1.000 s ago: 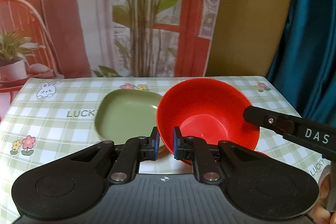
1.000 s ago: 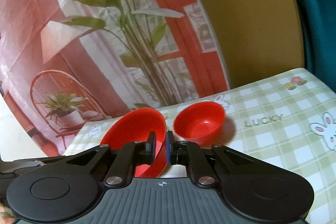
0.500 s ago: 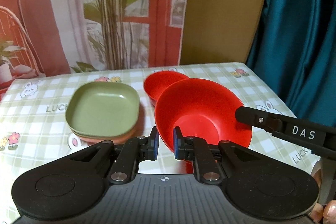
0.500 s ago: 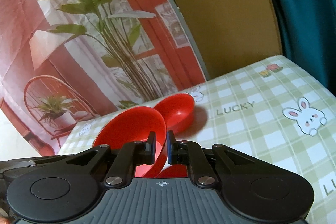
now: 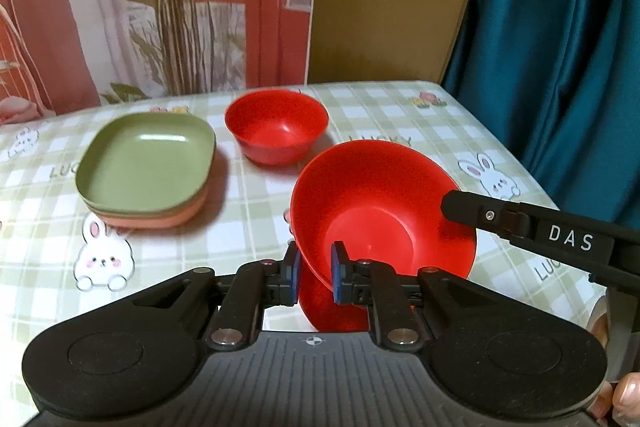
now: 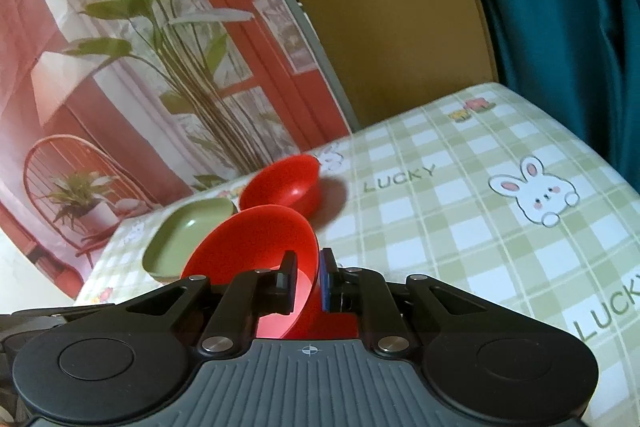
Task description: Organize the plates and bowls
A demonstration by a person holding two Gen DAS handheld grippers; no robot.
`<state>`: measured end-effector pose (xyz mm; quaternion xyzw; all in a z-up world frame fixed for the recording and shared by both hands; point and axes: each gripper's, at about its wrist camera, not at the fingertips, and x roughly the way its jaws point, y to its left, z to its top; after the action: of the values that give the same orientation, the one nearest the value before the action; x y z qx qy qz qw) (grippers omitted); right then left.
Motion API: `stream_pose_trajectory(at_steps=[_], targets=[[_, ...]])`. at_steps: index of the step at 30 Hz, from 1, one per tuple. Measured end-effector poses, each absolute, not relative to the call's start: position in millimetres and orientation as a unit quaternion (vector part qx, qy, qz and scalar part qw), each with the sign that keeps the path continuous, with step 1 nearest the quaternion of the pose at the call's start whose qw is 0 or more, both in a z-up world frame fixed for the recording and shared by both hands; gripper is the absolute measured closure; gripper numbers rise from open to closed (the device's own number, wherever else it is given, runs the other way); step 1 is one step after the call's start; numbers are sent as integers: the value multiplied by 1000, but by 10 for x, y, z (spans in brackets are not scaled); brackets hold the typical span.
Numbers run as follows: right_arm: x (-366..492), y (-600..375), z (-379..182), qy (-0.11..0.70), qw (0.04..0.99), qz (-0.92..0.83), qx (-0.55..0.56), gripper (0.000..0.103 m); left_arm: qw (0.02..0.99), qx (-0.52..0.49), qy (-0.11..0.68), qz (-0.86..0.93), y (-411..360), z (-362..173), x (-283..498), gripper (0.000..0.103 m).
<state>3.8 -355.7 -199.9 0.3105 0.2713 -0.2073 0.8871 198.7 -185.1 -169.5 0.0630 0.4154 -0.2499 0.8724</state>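
left gripper (image 5: 314, 277): pads closed on the near rim of the large red plastic bowl (image 5: 384, 211) — bowl tilted, held above the table
right gripper (image 6: 308, 281): jaws pinched on the same bowl's rim, opposite side
small red plastic bowl (image 5: 276, 131): upright on the green checked tablecloth (image 5: 400, 115), behind the held bowl
green square plate (image 5: 148, 161): top of a stack — pink plate (image 5: 156, 221) underneath, left of the small bowl
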Motion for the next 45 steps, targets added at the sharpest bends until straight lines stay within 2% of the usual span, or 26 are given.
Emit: stream_pose_trajectory(at_steps=[45], targets=[[66, -3563, -2305, 314, 871, -212, 313, 90, 861, 91, 433, -249, -1901, -1902, 1894, 86]])
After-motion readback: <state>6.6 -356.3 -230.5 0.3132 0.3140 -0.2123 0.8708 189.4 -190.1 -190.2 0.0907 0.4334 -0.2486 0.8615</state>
